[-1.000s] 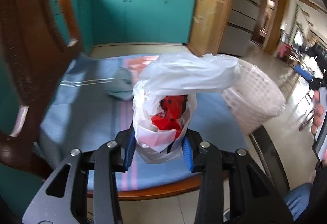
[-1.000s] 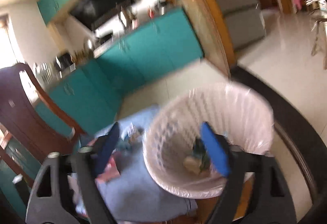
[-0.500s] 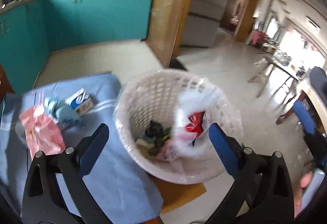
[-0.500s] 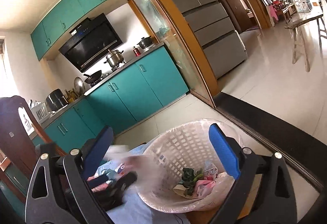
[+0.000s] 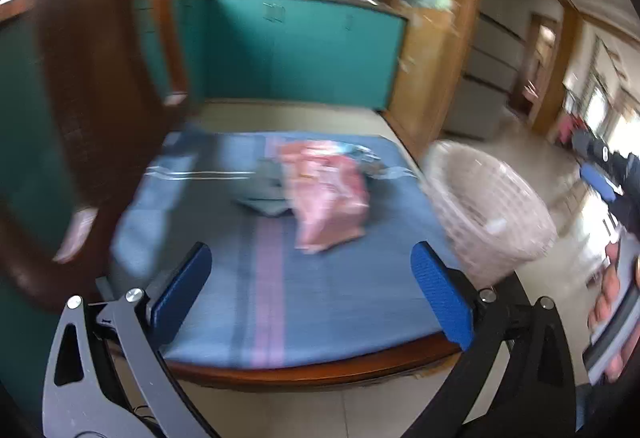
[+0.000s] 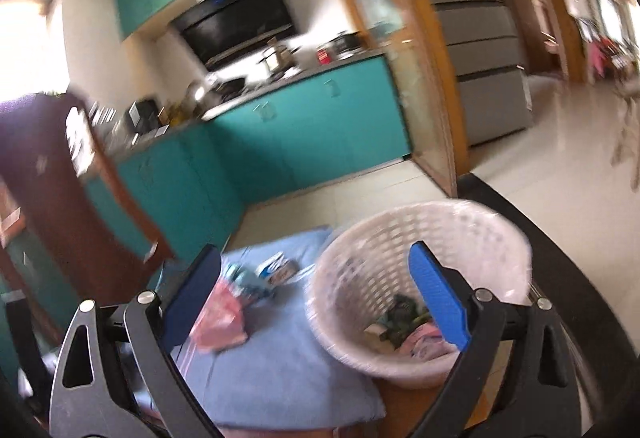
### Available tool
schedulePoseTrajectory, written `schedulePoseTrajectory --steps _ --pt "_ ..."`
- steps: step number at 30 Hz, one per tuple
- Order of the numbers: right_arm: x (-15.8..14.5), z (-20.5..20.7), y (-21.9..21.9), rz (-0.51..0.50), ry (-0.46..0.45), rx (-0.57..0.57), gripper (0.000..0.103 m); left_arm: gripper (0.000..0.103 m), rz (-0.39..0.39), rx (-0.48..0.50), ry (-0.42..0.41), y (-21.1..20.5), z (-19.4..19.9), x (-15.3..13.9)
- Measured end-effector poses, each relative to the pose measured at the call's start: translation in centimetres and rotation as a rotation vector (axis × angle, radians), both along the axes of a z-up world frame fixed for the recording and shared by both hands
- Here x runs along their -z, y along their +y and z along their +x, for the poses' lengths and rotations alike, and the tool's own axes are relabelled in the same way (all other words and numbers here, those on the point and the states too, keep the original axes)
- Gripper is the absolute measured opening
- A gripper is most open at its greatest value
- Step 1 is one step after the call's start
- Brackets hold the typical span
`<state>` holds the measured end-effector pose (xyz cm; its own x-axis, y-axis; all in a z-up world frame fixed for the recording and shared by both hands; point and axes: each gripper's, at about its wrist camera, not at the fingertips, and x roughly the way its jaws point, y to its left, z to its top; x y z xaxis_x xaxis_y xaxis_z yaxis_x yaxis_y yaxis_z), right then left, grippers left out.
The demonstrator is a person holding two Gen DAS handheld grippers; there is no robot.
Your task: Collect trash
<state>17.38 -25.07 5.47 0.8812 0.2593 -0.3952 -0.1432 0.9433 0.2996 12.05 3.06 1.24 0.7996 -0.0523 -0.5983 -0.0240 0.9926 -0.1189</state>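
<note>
Left wrist view: left gripper (image 5: 311, 292) jaws wide apart, nothing btwn them, over blue cloth (image 5: 320, 302). Right gripper (image 6: 316, 294) also spread wide, empty, above basket (image 6: 400, 238).

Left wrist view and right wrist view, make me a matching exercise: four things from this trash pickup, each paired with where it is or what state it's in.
Things:
1. pink bag
2. white basket
3. left gripper
4. small carton

Places or states:
A. open, nothing between the fingers
B. at the table's edge, trash inside
C. lying mid-cloth
D. on the cloth's far side

Pairs: 1-C, 2-B, 3-A, 4-D
</note>
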Motion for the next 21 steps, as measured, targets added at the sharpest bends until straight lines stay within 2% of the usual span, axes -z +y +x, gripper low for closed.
schedulePoseTrajectory --steps 3,7,11,21 --pt "0.6 -1.1 4.1 -0.093 0.003 -0.078 0.093 0.099 -0.022 -0.058 -0.007 2.4 -0.4 0.4" --pt "1.5 -1.5 7.1 -0.158 0.014 -0.130 0.093 0.099 -0.005 -0.034 0.011 2.7 -0.1 0.9" --pt "1.9 -1.0 7.6 -0.156 0.023 -0.129 0.093 0.099 -0.052 -0.010 0.033 2.3 0.2 1.4" --pt "2.5 -1.3 7.7 -0.163 0.034 -0.121 0.093 0.099 -0.048 0.022 0.038 1.0 0.0 1.5"
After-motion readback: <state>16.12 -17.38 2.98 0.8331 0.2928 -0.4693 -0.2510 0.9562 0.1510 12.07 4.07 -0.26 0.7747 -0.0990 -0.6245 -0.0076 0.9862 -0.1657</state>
